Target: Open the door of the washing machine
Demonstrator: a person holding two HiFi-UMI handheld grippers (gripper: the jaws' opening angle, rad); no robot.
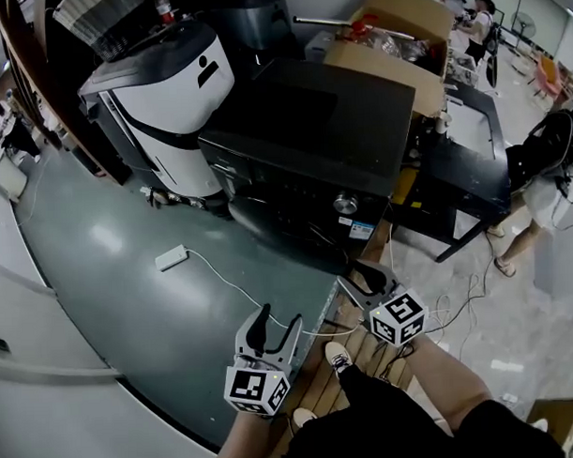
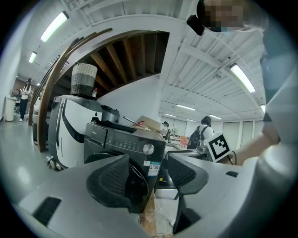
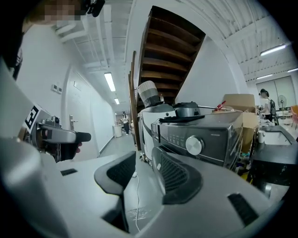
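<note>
A black front-loading washing machine (image 1: 307, 143) stands ahead of me, with a silver knob (image 1: 345, 204) on its panel. Its round dark door (image 1: 279, 228) looks closed. Both grippers hang in the air short of the machine's front and touch nothing. My left gripper (image 1: 278, 322) is open, and through its empty jaws I see the door (image 2: 135, 179) below the knob (image 2: 148, 149). My right gripper (image 1: 365, 273) is open too, near the machine's front right corner. In the right gripper view the gripper (image 3: 146, 172) has only floor between its jaws, with the machine (image 3: 205, 135) to the right.
A white appliance (image 1: 169, 96) stands left of the machine and an open cardboard box (image 1: 393, 41) behind it. A white adapter (image 1: 171, 257) with its cable lies on the grey floor. A black table (image 1: 467, 170) and a person (image 1: 548, 181) are at the right. Wooden slats (image 1: 334, 377) lie underfoot.
</note>
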